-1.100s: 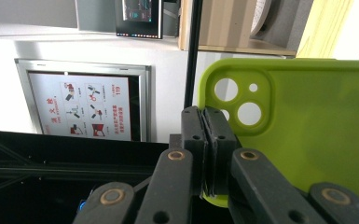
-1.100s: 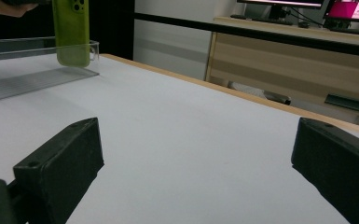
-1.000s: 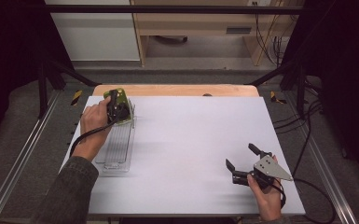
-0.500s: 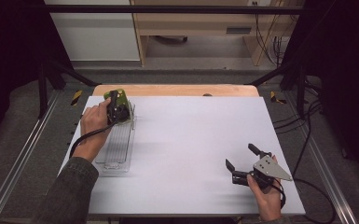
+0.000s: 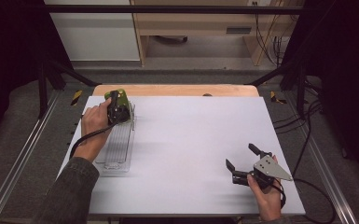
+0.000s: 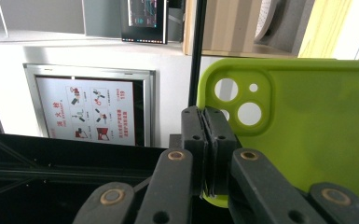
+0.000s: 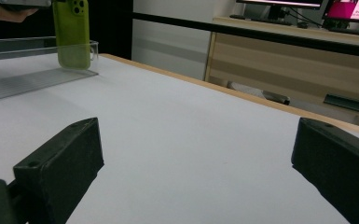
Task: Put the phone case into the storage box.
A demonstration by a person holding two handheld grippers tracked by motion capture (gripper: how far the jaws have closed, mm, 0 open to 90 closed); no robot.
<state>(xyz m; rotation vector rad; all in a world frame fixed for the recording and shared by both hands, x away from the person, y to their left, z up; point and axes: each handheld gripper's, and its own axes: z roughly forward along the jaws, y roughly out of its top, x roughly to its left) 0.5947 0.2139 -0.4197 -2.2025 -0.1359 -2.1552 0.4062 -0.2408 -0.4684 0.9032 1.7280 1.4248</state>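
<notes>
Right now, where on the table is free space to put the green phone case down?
The wide white middle of the table is bare, between the clear tray on the left and the right gripper near the front right. The far right corner is free too. The left edge is crowded: tray, left gripper, phone case.

A clear tray (image 5: pixel 116 149) lies on the white table (image 5: pixel 191 140).

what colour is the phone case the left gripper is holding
Lime green, a plain phone case with round camera cutouts, clearest in the left gripper view.
</notes>
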